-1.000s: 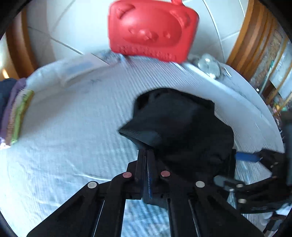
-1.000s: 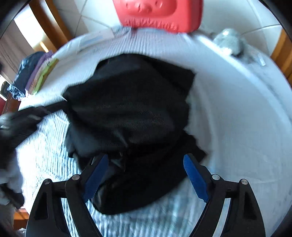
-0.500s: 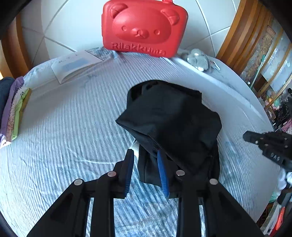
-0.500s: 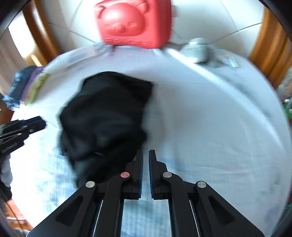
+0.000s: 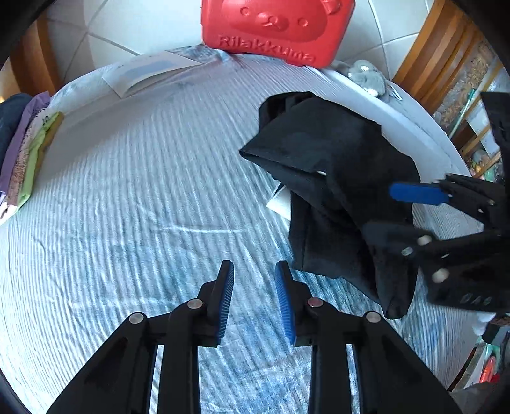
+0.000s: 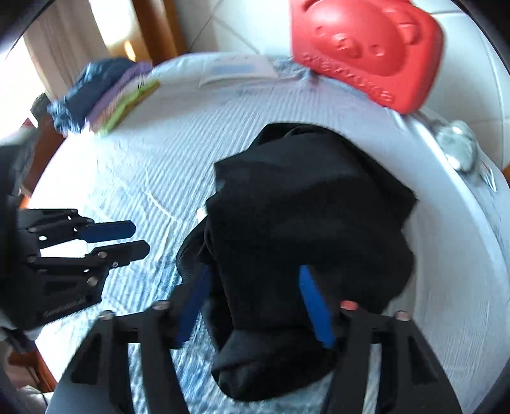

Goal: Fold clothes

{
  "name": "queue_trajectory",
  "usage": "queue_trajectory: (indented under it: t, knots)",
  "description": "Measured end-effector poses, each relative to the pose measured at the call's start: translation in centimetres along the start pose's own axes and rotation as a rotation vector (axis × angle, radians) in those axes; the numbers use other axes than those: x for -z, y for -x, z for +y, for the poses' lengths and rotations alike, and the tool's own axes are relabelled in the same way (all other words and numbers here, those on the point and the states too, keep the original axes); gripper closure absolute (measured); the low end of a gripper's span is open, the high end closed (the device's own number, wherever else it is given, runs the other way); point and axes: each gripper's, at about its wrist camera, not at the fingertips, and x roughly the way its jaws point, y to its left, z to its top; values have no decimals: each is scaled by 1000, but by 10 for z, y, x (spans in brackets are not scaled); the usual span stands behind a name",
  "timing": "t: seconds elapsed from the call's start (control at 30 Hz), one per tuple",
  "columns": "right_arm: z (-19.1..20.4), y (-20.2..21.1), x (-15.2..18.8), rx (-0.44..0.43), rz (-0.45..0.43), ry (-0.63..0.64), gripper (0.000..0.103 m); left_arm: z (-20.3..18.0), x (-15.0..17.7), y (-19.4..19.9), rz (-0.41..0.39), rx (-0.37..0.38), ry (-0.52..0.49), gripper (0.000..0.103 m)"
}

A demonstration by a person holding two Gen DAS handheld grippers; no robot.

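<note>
Your right gripper (image 6: 255, 305) is the nearer one: the black garment (image 5: 334, 191) lies bunched on the striped sheet (image 5: 143, 191), its long axis running away from you, and its near end sits between that gripper's opening jaws, though the blur hides whether the pads touch cloth. Your left gripper (image 5: 255, 299) hangs with fingers apart and empty, the garment just to its right.

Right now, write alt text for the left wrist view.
A crumpled black garment lies on a striped blue-white cloth, right of the left gripper, whose jaws stand open over bare cloth. The right gripper reaches in over the garment; a red bear-faced case stands behind.
</note>
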Motion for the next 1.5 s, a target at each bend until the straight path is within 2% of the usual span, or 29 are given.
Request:
queue_trajectory:
  t: [0.03, 0.07, 0.1, 0.17, 0.2, 0.37, 0.47, 0.53, 0.57, 0.6, 0.63, 0.7, 0.83, 0.93, 0.97, 1.03, 1.13, 1.23, 1.3, 1.33, 1.4, 1.47, 1.5]
  knots:
    - [2, -7, 0, 25, 14, 16, 48, -3, -1, -3, 4, 6, -7, 76]
    - [2, -15, 1, 63, 30, 32, 90, -6, -3, -6, 8, 11, -14, 76]
    - [-6, -13, 1, 61, 24, 1, 95, -9, -5, -9, 12, 19, -19, 76]
    - [-32, -1, 1, 11, -12, -115, 96, -17, -10, -12, 10, 43, -35, 76]
    - [-49, 12, 6, 21, -40, -173, 96, -22, -12, -13, 7, 55, -43, 76]
    - [-143, 94, 44, 168, -208, -462, 96, -47, -26, -21, 4, 109, -73, 75]
    - [-204, 132, 93, 273, -228, -652, 96, -67, -32, -32, 19, 113, -100, 73]
    - [-221, 148, 125, 327, -219, -723, 96, -79, -34, -40, 29, 132, -107, 75]
    - [-229, 155, 141, 354, -214, -758, 96, -85, -35, -43, 39, 144, -101, 82]
    - [-237, 163, 158, 381, -209, -793, 97, -92, -35, -44, 44, 162, -105, 101]
    - [-245, 171, 175, 408, -204, -827, 102, -100, -34, -41, 35, 156, -123, 101]
    - [-250, 182, 198, 425, -197, -858, 102, -117, -31, -32, 17, 140, -165, 101]
    - [-255, 200, 242, 444, -183, -904, 102, -144, -31, -15, -5, 164, -224, 98]
    - [-252, 198, 255, 386, -186, -898, 102, -158, -51, -5, -49, 163, -222, 92]
    - [-251, 195, 256, 364, -187, -895, 100, -161, -59, -3, -63, 164, -210, 88]
    - [-252, 188, 256, 314, -187, -873, 100, -164, -74, -2, -88, 164, -185, 69]
    - [-246, 171, 237, 221, -194, -786, 99, -166, -94, -9, -92, 171, -152, 64]
    - [-232, 152, 202, 112, -208, -676, 99, -171, -102, -33, -36, 146, -167, 63]
    - [-225, 138, 179, 93, -186, -593, 85, -169, -98, -48, 27, 141, -177, 63]
    - [-222, 131, 168, 87, -174, -552, 59, -170, -96, -54, 47, 143, -179, 63]
    - [-214, 115, 149, 76, -151, -449, 34, -175, -93, -64, 64, 136, -179, 63]
    - [-207, 99, 136, 74, -122, -361, 35, -178, -92, -70, 57, 113, -160, 64]
    - [-203, 90, 131, 83, -104, -318, 35, -179, -92, -70, 51, 106, -145, 76]
